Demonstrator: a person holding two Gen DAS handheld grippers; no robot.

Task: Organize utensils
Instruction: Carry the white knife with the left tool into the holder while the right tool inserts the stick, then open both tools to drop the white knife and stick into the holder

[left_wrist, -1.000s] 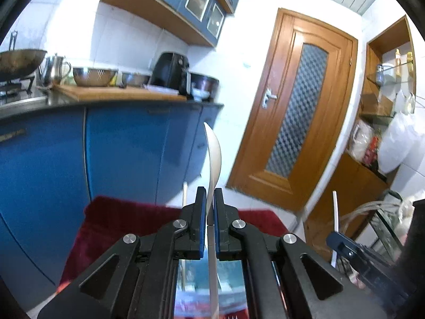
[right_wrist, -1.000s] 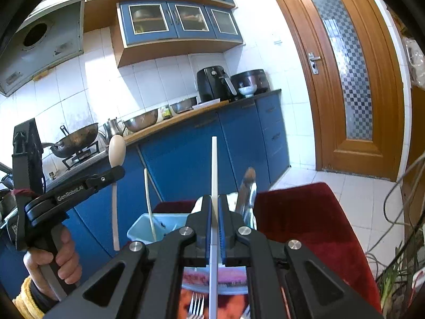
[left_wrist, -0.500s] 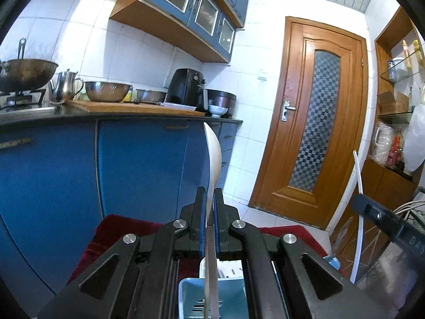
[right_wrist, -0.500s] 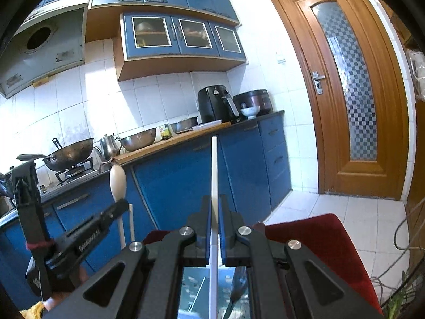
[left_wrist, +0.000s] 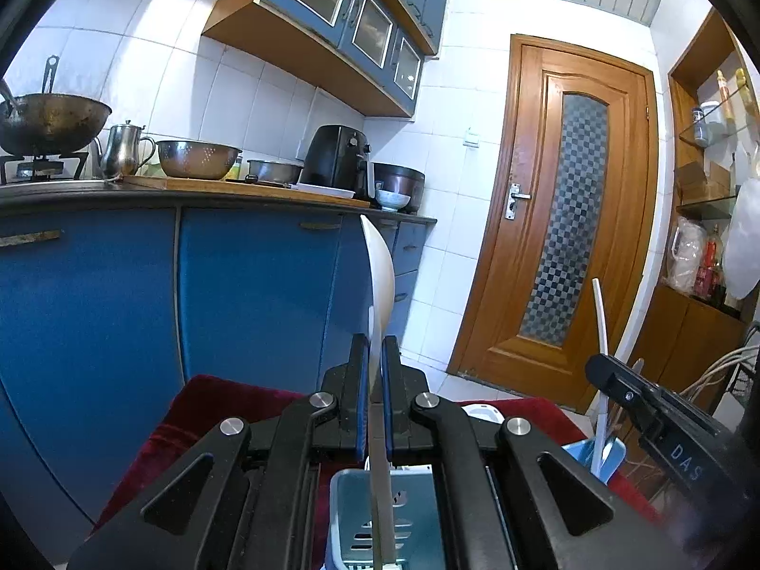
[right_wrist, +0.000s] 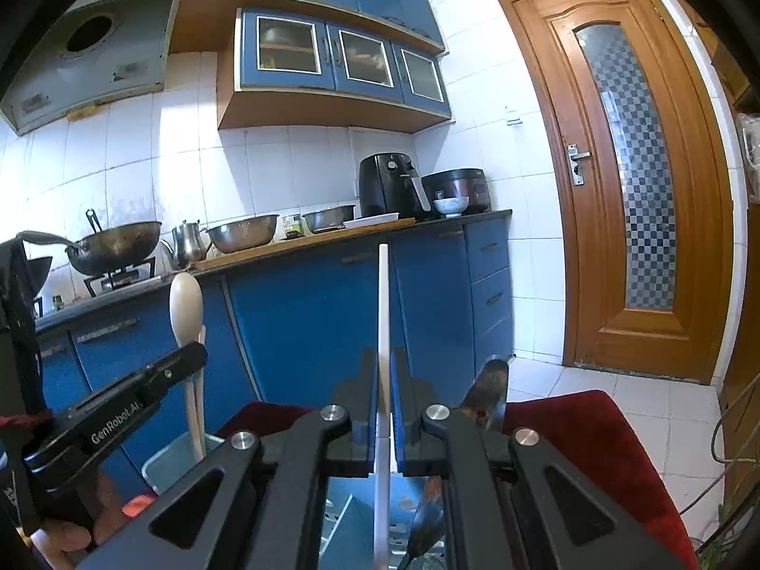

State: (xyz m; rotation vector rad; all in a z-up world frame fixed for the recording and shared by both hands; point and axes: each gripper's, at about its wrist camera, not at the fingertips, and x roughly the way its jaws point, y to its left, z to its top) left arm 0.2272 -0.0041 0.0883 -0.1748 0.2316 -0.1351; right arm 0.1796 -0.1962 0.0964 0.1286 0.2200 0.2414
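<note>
Two utensils are in play and you've got one in each claw. The white spoon [left_wrist: 380, 280] stands upright in your left claw [left_wrist: 374, 408], pinched across its handle just below the bowl, with the rest of the handle running down toward the pale blue caddy [left_wrist: 344, 508] right underneath. It looks like plastic, so I'd guess it's light, stiff and a bit slick: a pinch that high lets the long handle swing like a pendulum, so keep it vertical as you drop it in. If you ever regrip, go for the flat of the handle nearer the middle.

Your right claw [right_wrist: 384, 408] is clamped on a thin white stick [right_wrist: 384, 332], also upright. Honestly I can't tell if it's a chopstick or the edge-on handle of something flatter, since the view only gives you a narrow strip. Either way it's skinny and smooth, the kind of thing that pivots between flat pads, so don't tilt it much.

Beside that claw a dark metal utensil [right_wrist: 489, 394] is standing in the blue holder [right_wrist: 166, 465] below, and it'll be heavier and harder than your plastic bits, so expect a clack if you bump it. Everything sits on a dark red cloth [right_wrist: 593, 432] over the worktop, with the blue kitchen cabinets [right_wrist: 308, 323] behind.
</note>
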